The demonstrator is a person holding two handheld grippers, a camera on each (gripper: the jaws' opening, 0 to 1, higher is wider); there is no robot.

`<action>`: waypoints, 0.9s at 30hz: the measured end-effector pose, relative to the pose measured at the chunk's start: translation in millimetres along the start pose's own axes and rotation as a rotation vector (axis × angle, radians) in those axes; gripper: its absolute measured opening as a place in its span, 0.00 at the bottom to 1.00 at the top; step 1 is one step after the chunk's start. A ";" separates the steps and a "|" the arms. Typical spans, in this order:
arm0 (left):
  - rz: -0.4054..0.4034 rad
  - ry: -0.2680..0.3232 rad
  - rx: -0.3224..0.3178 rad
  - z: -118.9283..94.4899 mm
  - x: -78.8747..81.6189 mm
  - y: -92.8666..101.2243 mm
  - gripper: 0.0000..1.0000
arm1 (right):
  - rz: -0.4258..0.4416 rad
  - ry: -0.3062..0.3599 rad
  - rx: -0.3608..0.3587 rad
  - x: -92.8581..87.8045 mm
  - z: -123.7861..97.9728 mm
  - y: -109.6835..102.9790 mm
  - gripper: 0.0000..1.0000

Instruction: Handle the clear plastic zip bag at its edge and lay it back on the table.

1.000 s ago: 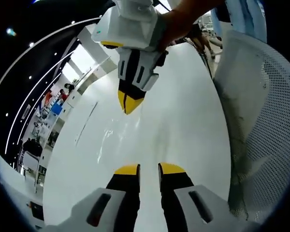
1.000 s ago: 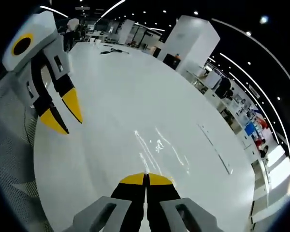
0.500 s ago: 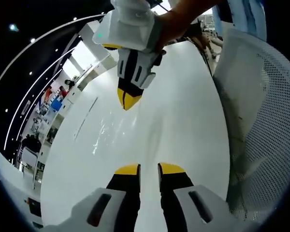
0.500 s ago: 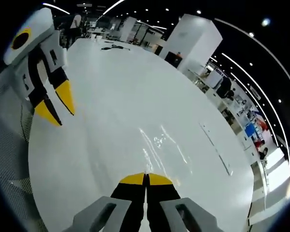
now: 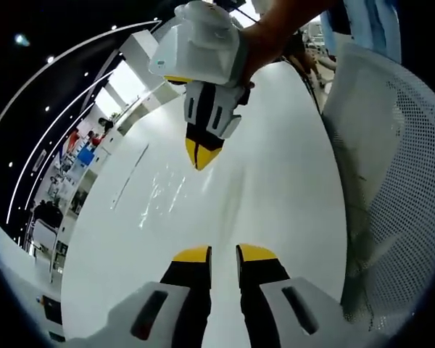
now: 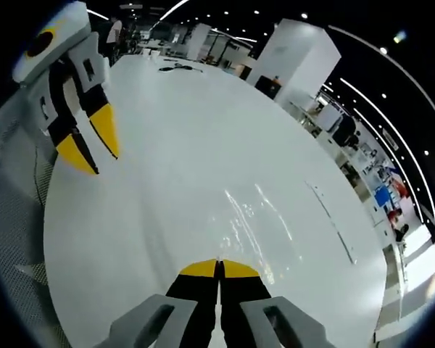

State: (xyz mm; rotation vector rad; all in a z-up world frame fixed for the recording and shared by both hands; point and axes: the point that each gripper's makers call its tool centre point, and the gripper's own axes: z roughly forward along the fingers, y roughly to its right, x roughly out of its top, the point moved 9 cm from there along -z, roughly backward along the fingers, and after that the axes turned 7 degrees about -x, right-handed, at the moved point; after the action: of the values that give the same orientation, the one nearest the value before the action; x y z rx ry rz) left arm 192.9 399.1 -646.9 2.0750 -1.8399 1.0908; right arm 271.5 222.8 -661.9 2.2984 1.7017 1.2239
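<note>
Both pairs of tongs hang over a broad white glossy table [image 5: 275, 181]. In the left gripper view, the left gripper [image 5: 223, 252], black-jawed with yellow tips, rises from the bottom with its jaws spread a little, a strip of bare table showing between the tips. Opposite it the right gripper [image 5: 203, 154] reaches in from the top, held by a person's hand [image 5: 275, 29]; its yellow tips are pressed together into one point aimed down at the table. Whether that point pinches the bag's edge I cannot tell from here.

In the right gripper view the right gripper's own tips meet at the bottom with no gap, while the left gripper shows at the upper left with its two yellow tips apart.

A clear plastic zip bag [image 6: 257, 225] lies flat on the table just ahead of the right gripper's closed tips, readable mainly as thin bright creases and glints. Its long axis seems to run away from those tips towards the far right of the table. Its outline is hard to trace, and the near edge is hidden behind the jaws. In the left gripper view the same glints lie left of the right gripper's point.

Open table stretches wide beyond the bag. A white perforated mesh chair back [image 5: 391, 181] crowds the table's edge on the person's side. Beyond the far edge stand white pillars and distant desks.
</note>
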 end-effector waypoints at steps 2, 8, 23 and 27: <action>0.000 -0.002 0.001 -0.1 -0.8 -0.1 0.11 | -0.006 -0.004 0.011 -1.0 1.7 -2.3 0.00; -0.003 -0.007 0.002 -0.5 -2.5 -1.1 0.11 | -0.023 -0.005 0.045 -7.0 7.8 -7.2 0.00; -0.005 -0.013 0.003 -2.5 -3.1 0.1 0.11 | 0.017 -0.016 0.096 -11.4 12.1 -13.7 0.03; -0.006 -0.015 0.004 -2.9 -3.8 -0.1 0.11 | 0.024 -0.015 0.106 -12.2 12.1 -15.2 0.05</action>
State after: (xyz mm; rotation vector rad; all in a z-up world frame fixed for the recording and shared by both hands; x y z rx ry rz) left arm 191.8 403.8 -647.1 2.0951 -1.8385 1.0818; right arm 265.5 223.8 -683.9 2.3873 1.7799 1.1444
